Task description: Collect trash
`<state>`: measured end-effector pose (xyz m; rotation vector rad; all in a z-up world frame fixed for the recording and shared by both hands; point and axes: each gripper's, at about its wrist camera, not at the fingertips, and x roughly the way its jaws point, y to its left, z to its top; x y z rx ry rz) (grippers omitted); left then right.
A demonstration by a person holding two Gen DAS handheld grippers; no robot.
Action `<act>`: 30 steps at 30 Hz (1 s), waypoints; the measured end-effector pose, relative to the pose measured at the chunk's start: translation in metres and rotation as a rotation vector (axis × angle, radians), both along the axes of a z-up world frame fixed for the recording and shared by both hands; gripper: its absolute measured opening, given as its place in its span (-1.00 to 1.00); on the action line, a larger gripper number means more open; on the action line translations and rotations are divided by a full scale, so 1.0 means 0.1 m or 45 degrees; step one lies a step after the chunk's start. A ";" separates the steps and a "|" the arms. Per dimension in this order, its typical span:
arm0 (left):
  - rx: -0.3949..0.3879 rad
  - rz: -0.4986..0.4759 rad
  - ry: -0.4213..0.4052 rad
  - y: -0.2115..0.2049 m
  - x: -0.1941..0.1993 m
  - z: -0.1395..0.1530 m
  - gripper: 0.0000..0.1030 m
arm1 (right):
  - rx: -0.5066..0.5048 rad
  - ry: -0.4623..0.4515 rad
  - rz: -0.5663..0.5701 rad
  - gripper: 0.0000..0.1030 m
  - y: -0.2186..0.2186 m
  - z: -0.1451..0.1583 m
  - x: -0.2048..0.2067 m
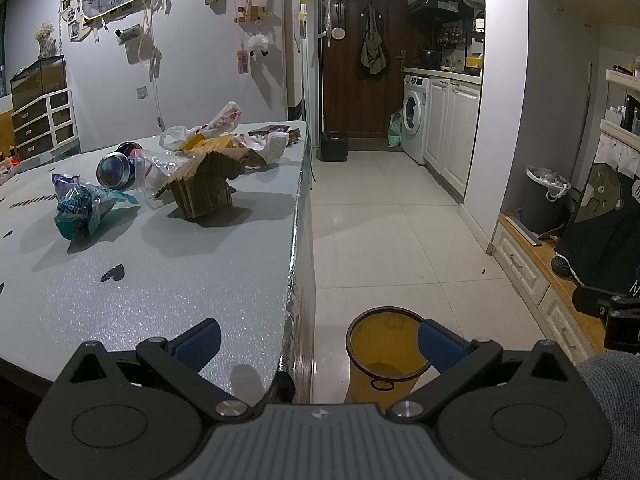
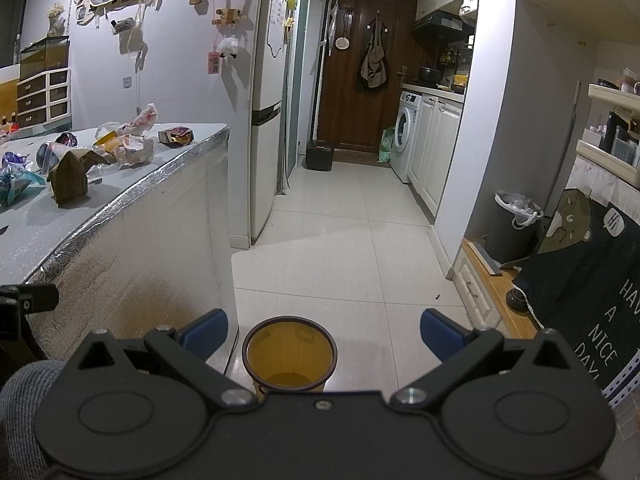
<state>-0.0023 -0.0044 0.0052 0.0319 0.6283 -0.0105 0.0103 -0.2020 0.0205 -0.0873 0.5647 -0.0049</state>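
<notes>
**Both grippers empty above the bin**

We find the left gripper [image 1: 318, 340] and right gripper [image 2: 324, 330] spread wide, holding nothing. A round yellow bin [image 2: 289, 354] stands on glossy floor tiles beside the table [image 1: 180, 280], where crumpled wrappers [image 1: 86, 204] and torn cardboard [image 1: 204, 184] lie.

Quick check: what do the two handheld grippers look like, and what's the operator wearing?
Both match: the left gripper and right gripper have matte black bodies, black linkage arms with silver pivot screws, two round black discs on top, and blue pads on the jaws. The left shows a ribbed grey centre plate. No cables visible. A grey knit sleeve shows at the frame edges.
</notes>
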 end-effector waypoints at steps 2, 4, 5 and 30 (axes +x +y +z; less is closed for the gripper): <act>0.000 0.000 0.000 0.00 0.00 0.01 1.00 | 0.001 -0.001 0.001 1.00 0.00 -0.01 -0.01; 0.000 -0.002 -0.001 0.00 0.00 0.01 1.00 | 0.001 -0.001 0.001 1.00 0.00 -0.01 -0.01; 0.000 -0.003 -0.002 0.00 0.00 0.02 1.00 | 0.000 -0.001 0.001 1.00 0.00 -0.01 -0.01; 0.099 0.052 -0.151 0.38 0.17 0.19 1.00 | 0.052 -0.152 0.183 1.00 0.16 0.20 0.35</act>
